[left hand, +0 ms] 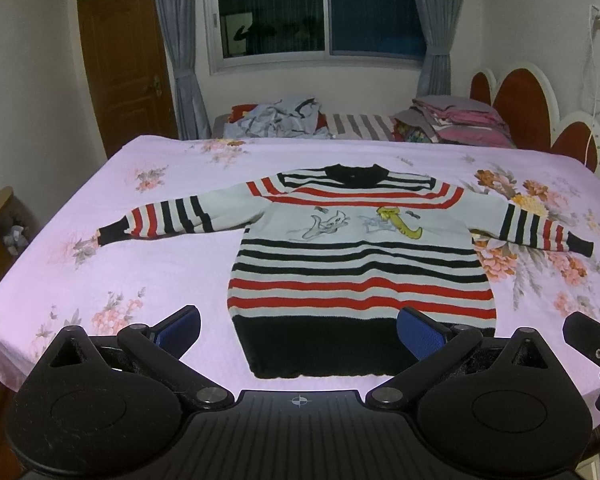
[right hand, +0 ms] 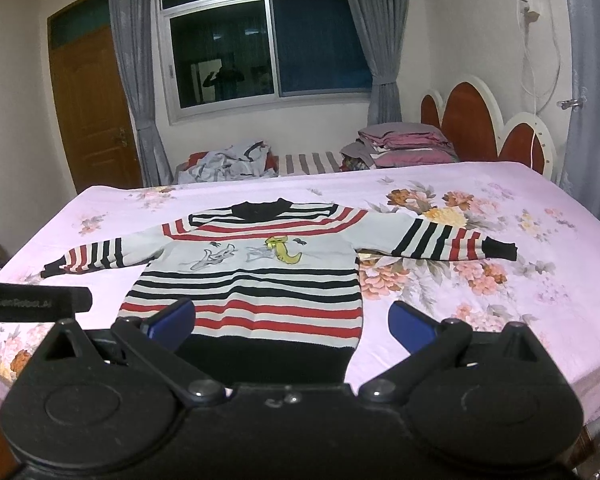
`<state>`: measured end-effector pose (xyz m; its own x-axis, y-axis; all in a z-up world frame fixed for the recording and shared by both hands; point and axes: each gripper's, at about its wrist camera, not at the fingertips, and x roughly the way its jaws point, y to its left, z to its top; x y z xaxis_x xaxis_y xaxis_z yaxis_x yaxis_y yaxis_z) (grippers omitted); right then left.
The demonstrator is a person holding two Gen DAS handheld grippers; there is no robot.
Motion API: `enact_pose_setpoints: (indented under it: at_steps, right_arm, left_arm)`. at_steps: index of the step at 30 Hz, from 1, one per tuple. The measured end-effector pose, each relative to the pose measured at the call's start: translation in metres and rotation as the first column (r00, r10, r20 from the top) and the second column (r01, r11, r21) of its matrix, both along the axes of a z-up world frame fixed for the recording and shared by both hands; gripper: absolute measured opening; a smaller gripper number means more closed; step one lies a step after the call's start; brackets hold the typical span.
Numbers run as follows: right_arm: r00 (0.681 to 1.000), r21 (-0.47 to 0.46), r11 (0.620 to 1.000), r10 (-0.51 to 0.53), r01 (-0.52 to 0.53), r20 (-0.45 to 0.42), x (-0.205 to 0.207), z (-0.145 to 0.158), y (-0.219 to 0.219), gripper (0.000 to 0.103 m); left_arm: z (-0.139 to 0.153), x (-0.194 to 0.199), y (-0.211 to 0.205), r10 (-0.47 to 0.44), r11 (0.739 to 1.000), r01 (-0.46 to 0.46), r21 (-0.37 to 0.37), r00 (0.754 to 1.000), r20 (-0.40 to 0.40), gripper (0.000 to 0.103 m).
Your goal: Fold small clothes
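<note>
- A small striped sweater (left hand: 360, 264) is lying flat and face up on the pink flowered bedsheet (left hand: 172, 264), with its black collar pointing away toward the window and its black hem lying at the near edge of the bed.
- Both sleeves are stretching straight out to the sides of the sweater, their black cuffs resting on the sheet, and nothing is lying on top of the sweater.
- The left gripper (left hand: 298, 330) is hovering at the near side of the sweater with its jaws spread wide and holding nothing; one blue pad (left hand: 420, 334) is showing over the hem and the other is showing over bare sheet beside the sweater.
- The right gripper (right hand: 292, 326) is also hanging at the near side of the sweater, jaws spread wide and gripping nothing, with its blue pads (right hand: 172, 320) straddling the sweater's hem corner.
- In the right wrist view, the black body of the other gripper is poking in beside the sweater's near sleeve side.
- Beyond the sweater, past the far edge of the bed, a heap of pale blue clothes (left hand: 276, 118) is sitting next to a stack of folded pink and grey bedding (left hand: 456, 120).
- Behind those, a dark window (left hand: 320, 8) with grey curtains is facing the sweater, a wooden door (left hand: 128, 64) is standing to one side, and a red and white headboard (left hand: 528, 108) is rising on the other.
</note>
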<state>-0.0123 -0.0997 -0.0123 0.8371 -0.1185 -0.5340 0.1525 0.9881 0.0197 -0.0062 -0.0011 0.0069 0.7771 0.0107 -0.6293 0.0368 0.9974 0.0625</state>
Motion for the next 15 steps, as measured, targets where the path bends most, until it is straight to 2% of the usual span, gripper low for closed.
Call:
enact_pose_setpoints:
  at_steps: [15]
  right_arm:
    - [1.000, -0.010, 1.000, -0.011, 0.011, -0.012, 0.0045, -0.0037, 0.0034, 0.103]
  left_arm:
    - [-0.0021, -0.0046, 0.0089, 0.011, 1.000, -0.011, -0.005, 1.000, -0.003, 0.103]
